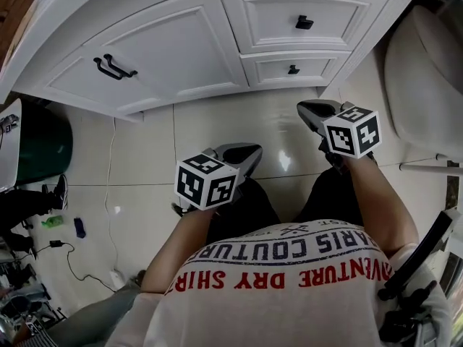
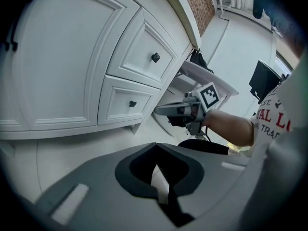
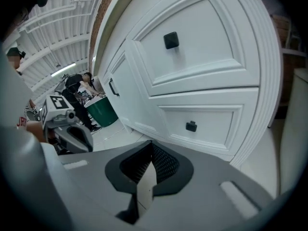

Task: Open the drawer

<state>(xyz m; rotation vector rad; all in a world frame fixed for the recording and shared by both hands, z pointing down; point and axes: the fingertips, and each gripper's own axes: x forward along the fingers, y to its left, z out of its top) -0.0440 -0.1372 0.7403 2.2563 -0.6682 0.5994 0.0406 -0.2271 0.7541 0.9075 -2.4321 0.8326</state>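
Observation:
A white cabinet has two closed drawers stacked at its right. The upper drawer (image 1: 289, 9) carries a black knob (image 1: 304, 23), and the lower drawer (image 1: 304, 71) has a smaller knob (image 1: 293, 69). My right gripper (image 1: 309, 110) hangs over the floor tiles just below the lower drawer, apart from it, shut and empty. In the right gripper view the lower knob (image 3: 191, 126) lies just ahead of the closed tips (image 3: 152, 143). My left gripper (image 1: 244, 152) is lower and further left, also shut with nothing in it (image 2: 155, 146). Both knobs (image 2: 132, 104) show far off in the left gripper view.
Left of the drawers is a cabinet door with paired black handles (image 1: 114, 67). A green bin (image 1: 43, 147) stands at the left, with cables (image 1: 72, 259) and small items on the tiled floor. A white toilet (image 1: 427, 78) is at the right. The person's knees are below the grippers.

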